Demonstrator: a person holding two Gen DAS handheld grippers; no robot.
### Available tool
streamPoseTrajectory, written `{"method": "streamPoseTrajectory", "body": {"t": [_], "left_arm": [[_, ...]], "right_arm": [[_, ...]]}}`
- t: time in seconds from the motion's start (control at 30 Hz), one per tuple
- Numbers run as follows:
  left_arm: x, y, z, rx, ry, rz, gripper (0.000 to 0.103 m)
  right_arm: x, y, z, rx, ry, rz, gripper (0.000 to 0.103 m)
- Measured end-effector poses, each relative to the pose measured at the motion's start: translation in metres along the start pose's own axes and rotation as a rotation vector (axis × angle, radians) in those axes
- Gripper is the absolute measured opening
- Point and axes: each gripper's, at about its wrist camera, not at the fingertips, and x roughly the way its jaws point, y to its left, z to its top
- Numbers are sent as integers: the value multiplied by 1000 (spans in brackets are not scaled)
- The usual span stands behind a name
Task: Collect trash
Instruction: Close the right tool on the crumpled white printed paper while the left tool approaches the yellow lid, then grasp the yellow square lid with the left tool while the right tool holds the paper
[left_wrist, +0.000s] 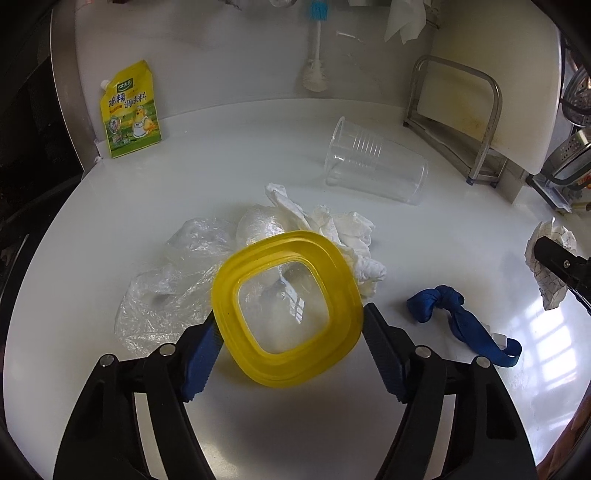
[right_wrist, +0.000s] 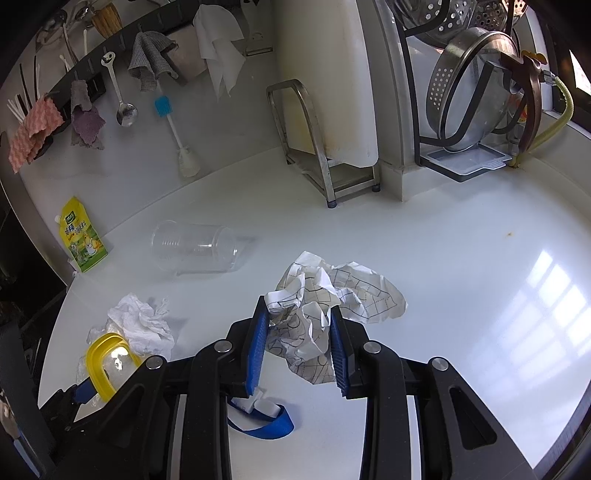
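Left gripper (left_wrist: 290, 334) pads flank yellow lid (left_wrist: 286, 310), left pad touching its rim; right gripper (right_wrist: 299, 334) clamps crumpled paper (right_wrist: 332, 295); bare counter (right_wrist: 461, 277) beyond.

Two handheld grippers, black frames with blue finger pads

The left gripper (left_wrist: 290, 345) was built of matte black plastic: two broad outer arms with long slotted cut-outs, and inner links joined to them by round silver pivot pins, two on each side. Each finger carried a bright blue pad (left_wrist: 201, 360) with a finely ribbed, saw-toothed face along its inner edge. The right gripper (right_wrist: 299, 345) had the same make: black arms with elongated openings, four silver pins across the linkage, and blue ribbed pads (right_wrist: 258, 347) on tapered black fingers. A pale grey plate showed between the arms of each. No hand or sleeve was visible.
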Motion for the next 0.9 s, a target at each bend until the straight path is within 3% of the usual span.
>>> {"method": "streamPoseTrajectory", "body": {"t": [0.4,0.7,0.9], "left_arm": [[-45,7,0,89,-129,14,72],[-70,27,-13,146,-174,-10,72],[-86,51,-35,147,-171,-69,71]], "right_arm": [[-3,0,2,-4,-11,-6,30],[-7,2,-2,-6,-40,-33,30],[-15,19,-12,-48,-58,-37,30]]}}
